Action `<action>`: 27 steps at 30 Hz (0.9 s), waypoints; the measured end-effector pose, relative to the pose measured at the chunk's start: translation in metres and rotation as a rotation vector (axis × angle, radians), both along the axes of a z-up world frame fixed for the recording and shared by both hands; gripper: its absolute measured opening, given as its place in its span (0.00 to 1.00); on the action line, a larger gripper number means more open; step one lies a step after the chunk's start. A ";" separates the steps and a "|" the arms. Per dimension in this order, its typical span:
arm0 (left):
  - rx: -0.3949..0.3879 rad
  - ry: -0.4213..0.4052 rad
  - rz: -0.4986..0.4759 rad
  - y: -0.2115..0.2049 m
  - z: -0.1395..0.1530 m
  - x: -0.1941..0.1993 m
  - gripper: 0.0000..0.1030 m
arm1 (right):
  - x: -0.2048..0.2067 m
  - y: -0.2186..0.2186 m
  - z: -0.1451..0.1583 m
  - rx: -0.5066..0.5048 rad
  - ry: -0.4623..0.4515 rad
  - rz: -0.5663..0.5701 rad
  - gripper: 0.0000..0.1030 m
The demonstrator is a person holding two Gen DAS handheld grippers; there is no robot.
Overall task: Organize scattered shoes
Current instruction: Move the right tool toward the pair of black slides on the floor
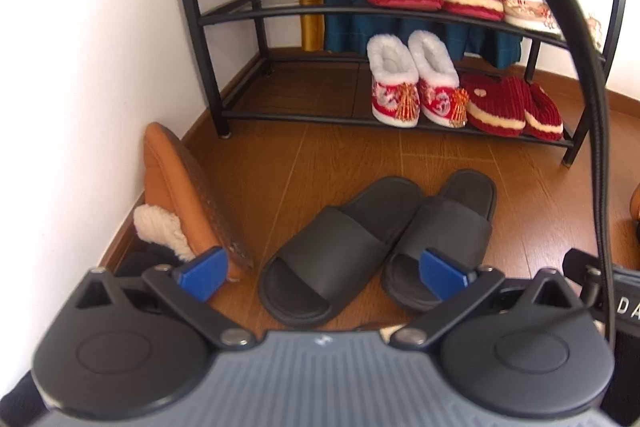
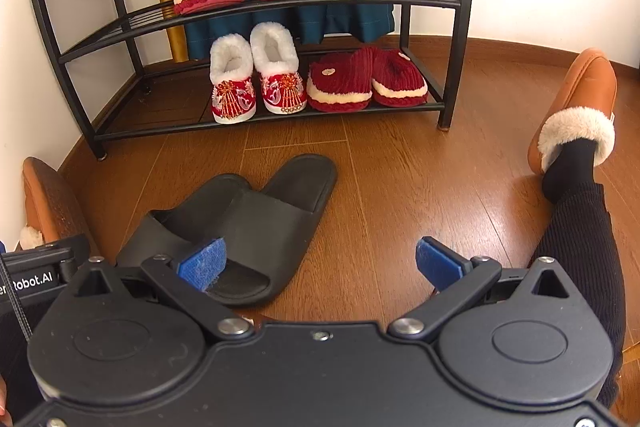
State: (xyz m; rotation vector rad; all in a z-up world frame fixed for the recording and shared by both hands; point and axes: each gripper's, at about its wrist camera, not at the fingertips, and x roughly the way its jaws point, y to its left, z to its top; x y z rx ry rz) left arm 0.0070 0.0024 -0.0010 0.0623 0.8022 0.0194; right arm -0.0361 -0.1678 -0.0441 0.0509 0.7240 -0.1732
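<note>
The pair of black slides (image 1: 372,243) lies on the floor (image 1: 460,167) just ahead of the left gripper (image 1: 320,273), between its jaws and a little beyond; from the right gripper (image 2: 320,265) it sits by the left jaw. Both jaws are released, spread wide, grasping nothing. Farther ahead the shoe rack (image 2: 256,9) already carries four neat pairs on two shelves. It seems only the slides are left to put away, with room at the rack's left side
</note>
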 end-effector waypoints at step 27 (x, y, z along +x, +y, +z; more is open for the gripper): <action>-0.019 0.047 -0.028 -0.006 -0.007 0.015 1.00 | 0.007 -0.007 -0.005 0.026 0.030 -0.021 1.00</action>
